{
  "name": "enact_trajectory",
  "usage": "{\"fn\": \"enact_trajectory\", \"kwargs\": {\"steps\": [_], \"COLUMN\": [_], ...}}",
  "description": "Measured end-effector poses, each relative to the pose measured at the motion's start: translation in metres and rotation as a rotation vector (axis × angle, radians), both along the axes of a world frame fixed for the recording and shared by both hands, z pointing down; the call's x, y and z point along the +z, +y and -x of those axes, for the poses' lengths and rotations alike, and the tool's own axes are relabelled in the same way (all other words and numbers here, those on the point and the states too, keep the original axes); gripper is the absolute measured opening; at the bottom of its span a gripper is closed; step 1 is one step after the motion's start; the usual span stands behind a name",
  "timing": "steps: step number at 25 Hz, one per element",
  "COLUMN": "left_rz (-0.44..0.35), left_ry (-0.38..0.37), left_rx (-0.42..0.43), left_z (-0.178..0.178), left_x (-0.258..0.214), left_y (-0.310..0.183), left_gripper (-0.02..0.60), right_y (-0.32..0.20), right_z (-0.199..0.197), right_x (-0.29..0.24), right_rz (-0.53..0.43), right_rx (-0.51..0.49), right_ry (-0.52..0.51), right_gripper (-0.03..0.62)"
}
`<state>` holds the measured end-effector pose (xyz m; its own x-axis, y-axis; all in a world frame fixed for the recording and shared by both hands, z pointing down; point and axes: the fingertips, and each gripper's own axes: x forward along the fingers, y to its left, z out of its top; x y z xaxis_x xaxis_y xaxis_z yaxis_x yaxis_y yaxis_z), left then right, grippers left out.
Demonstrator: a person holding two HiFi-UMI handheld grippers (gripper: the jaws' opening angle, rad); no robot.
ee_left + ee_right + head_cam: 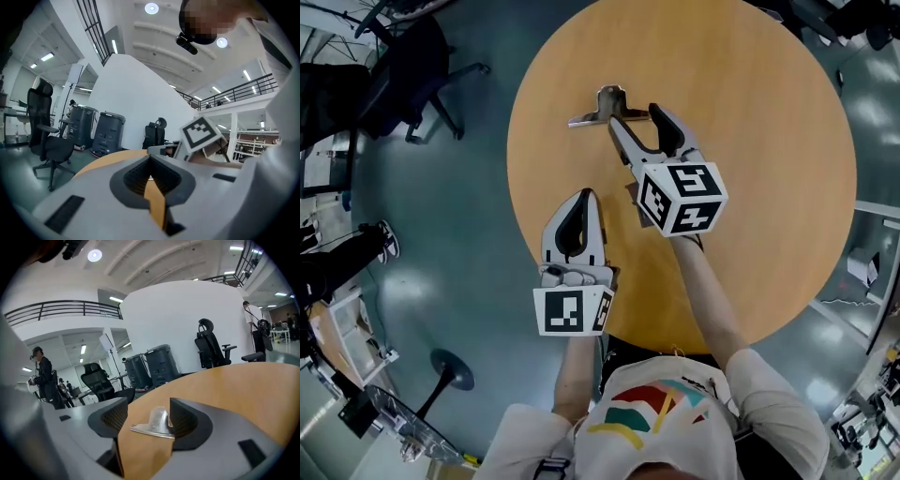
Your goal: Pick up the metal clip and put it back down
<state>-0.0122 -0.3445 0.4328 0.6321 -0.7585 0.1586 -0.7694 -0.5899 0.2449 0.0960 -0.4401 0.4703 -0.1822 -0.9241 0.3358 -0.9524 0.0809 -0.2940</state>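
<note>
The metal clip [603, 103] lies on the round wooden table [750, 141], toward its far side. My right gripper [634, 114] is open just behind the clip, its jaws spread to either side. In the right gripper view the clip [157, 423] rests on the tabletop [243, 385] between the pads, close to the right pad [183, 420], and nothing squeezes it. My left gripper [586, 194] hovers nearer the person over the table's left front part, shut and empty. In the left gripper view its jaws [150, 158] meet at the tips, and the right gripper's marker cube [201, 133] shows beyond them.
A black office chair [422, 66] stands on the grey floor to the table's far left, and a round stand base [450, 370] sits near left. The right gripper view shows grey bins [150, 364], another chair [211, 348] and a person [44, 380] beyond the table edge.
</note>
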Motion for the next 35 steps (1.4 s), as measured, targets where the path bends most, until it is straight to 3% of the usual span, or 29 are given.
{"fn": "enact_trajectory", "kwargs": {"steps": [4,7,10,19,29,35], "left_rz": [0.026,0.088,0.13,0.138,0.112,0.054], "left_ry": [-0.024,0.02,0.045,0.049,0.05,0.057], "left_rx": [-0.025,-0.053,-0.062,-0.077,-0.094,-0.101], "left_z": [0.016,0.028,0.035,0.045,0.058,0.068], "left_x": [0.037,0.067,0.092,0.109,0.096,0.053], "left_y": [-0.026,-0.045,-0.052,-0.047,-0.041,-0.034], "left_gripper": [0.043,0.043,0.043,0.043,0.043,0.043], "right_y": [-0.057,-0.085,-0.096,-0.11,-0.107,-0.09], "right_z": [0.004,0.008,0.013,0.027,0.028,0.035], "right_x": [0.053,0.09,0.107,0.127,0.124,0.036], "right_rz": [0.089,0.151,0.177,0.207,0.209,0.046], "right_rx": [0.028,0.047,0.059,0.082,0.098,0.096], "right_ry": [0.057,0.062,0.077,0.216,0.221,0.2], "right_gripper": [0.281,0.281,0.281,0.281,0.281,0.281]}}
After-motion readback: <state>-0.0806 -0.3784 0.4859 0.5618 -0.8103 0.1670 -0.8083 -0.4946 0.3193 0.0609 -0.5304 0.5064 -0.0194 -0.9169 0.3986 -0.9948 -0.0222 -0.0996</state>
